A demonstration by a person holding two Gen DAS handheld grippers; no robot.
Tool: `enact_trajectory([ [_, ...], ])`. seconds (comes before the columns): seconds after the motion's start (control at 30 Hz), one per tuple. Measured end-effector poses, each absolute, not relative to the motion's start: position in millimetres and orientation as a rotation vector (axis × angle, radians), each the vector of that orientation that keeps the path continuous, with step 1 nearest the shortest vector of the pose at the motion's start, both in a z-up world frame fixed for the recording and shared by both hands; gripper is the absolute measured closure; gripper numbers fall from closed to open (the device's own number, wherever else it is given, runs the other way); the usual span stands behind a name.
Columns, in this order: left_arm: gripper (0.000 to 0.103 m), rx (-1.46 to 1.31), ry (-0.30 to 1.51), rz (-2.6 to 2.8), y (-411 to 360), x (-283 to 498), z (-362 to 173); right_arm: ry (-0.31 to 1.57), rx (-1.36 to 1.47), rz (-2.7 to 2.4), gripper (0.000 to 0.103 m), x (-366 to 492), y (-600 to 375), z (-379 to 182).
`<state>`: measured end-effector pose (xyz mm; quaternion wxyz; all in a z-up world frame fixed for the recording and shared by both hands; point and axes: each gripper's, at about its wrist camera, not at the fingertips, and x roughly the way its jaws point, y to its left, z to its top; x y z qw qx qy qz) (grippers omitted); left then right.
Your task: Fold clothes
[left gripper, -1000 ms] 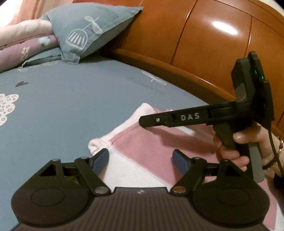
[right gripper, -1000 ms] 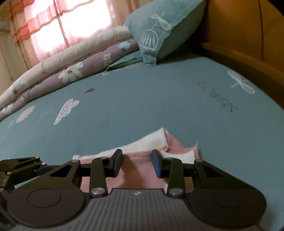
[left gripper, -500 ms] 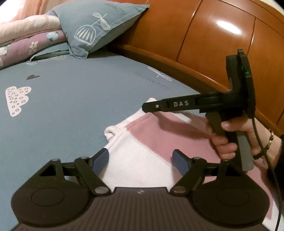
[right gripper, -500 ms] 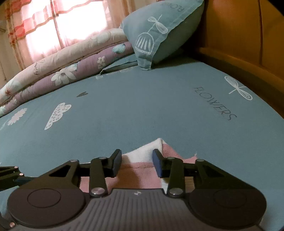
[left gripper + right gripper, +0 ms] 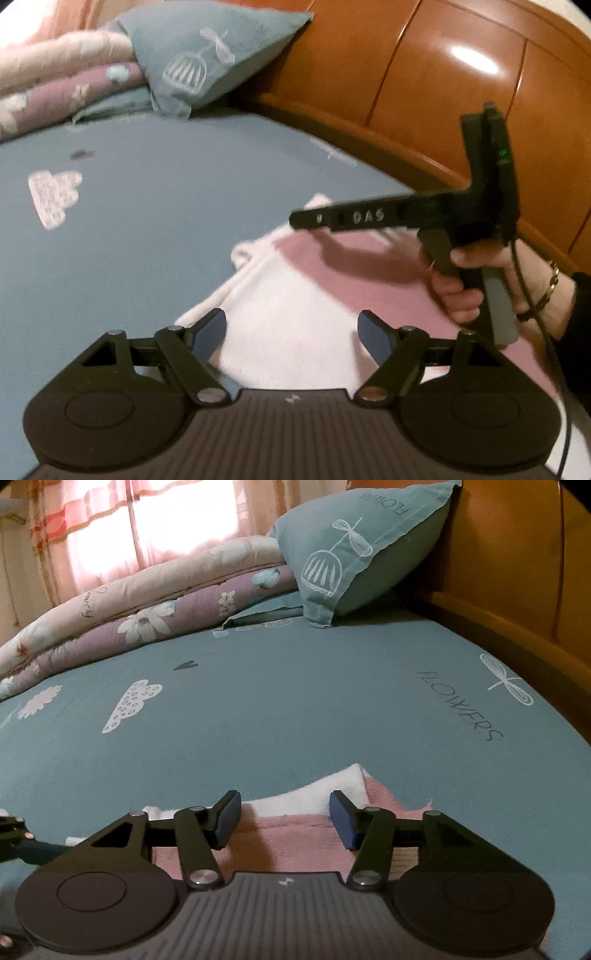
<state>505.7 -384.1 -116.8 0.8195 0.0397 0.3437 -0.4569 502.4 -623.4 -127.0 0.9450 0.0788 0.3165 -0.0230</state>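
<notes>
Right tongs are opening wider above the garment; left tongs stay wide.

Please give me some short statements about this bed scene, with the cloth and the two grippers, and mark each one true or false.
1. The cloth is pink and white. True.
2. The cloth hangs in the air between the two grippers. False: it lies flat on the sheet.
3. The left gripper has its fingers wide apart and holds nothing. True.
4. The right gripper is clamped shut on the cloth. False: its fingers are opening, and the cloth lies below them, not pinched.
5. The pillow leans against the wooden headboard. True.
6. The sheet is plain red. False: it is blue-green with white prints and the word FLOWERS.
</notes>
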Motion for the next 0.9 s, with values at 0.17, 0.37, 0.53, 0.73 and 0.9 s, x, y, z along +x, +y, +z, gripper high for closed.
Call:
enact_trajectory([
  [0.17,0.025,0.076,0.735,-0.972,-383,502,-110,0.646,0.158,-0.048,0.043,502,-623,-125],
  [0.37,0.025,0.109,0.673,-1.046,-382,480,-94,0.634,0.160,-0.018,0.043,480,-618,-107],
  [0.53,0.025,0.110,0.734,-1.027,-389,486,-112,0.614,0.128,-0.035,0.041,460,-625,-96],
  [0.73,0.024,0.105,0.740,-1.022,-388,489,-116,0.659,0.158,-0.088,0.040,468,-646,-116],
  [0.9,0.024,0.149,0.737,-0.984,-396,483,-113,0.684,0.176,-0.100,0.036,475,-652,-124],
])
